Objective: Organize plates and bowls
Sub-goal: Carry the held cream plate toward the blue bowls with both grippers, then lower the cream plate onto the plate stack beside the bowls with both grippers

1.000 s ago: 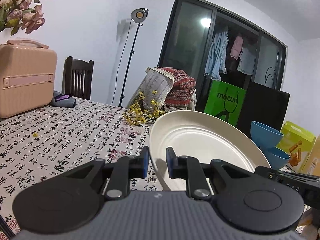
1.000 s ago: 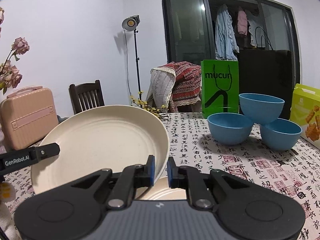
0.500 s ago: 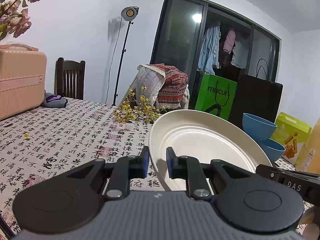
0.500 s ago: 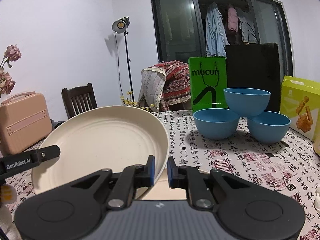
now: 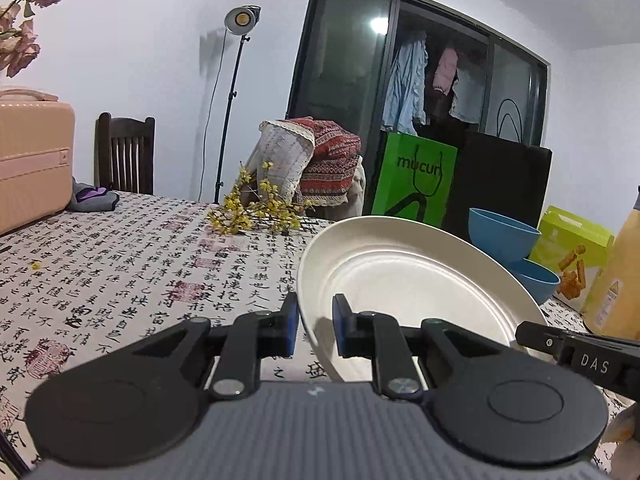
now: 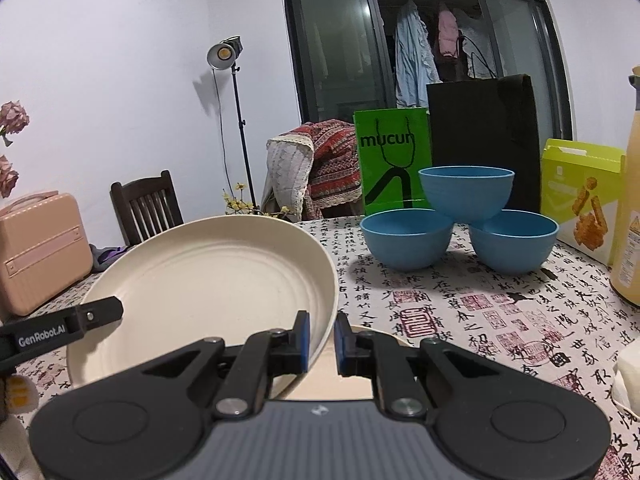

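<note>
A cream plate (image 5: 400,280) (image 6: 216,276) is held up off the table, tilted toward me, with a gripper on each side. My left gripper (image 5: 314,320) is shut on its left rim. My right gripper (image 6: 321,336) is shut on its right rim. Each view shows a finger of the other gripper at the plate's far edge. Part of a second cream plate (image 6: 348,380) lies flat on the table under the right gripper. Three blue bowls (image 6: 466,190) stand in a pyramid beyond, two below and one on top, also seen as blue bowls (image 5: 502,232) in the left wrist view.
The table has a calligraphy-print cloth (image 6: 480,312). A green bag (image 6: 394,160), a black bag (image 6: 480,128) and a snack box (image 6: 580,204) stand at the back, a yellow jug (image 6: 630,220) at far right. A pink case (image 5: 32,164) and yellow flowers (image 5: 260,212) lie left.
Both grippers have carried the plate to the right over the table; the background has slid left in both views. Both grips on the rim are unchanged.
</note>
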The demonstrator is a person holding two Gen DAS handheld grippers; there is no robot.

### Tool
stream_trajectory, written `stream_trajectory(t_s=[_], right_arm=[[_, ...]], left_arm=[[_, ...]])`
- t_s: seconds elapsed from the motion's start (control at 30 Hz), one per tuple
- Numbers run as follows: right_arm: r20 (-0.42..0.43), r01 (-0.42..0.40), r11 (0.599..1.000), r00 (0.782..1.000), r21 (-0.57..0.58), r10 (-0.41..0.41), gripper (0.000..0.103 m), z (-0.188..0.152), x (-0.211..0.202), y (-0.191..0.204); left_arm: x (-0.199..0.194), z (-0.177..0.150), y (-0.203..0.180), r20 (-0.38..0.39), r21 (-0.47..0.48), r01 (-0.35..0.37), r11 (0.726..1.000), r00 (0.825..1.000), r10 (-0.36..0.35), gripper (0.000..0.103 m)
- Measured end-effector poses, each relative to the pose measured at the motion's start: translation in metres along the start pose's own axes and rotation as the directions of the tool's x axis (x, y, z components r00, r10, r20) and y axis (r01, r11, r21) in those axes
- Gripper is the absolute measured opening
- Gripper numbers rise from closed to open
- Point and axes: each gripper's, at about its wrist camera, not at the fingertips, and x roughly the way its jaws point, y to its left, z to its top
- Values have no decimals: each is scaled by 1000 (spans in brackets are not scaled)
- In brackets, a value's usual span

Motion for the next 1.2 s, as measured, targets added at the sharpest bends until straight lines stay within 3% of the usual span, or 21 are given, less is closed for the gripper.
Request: stream_trajectory(t_s=[1.2], right_arm=[[-43, 97, 994, 995, 58, -95, 12, -30, -11, -48]], left_arm=[[20, -35, -42, -97, 97, 55, 994, 994, -45, 18]])
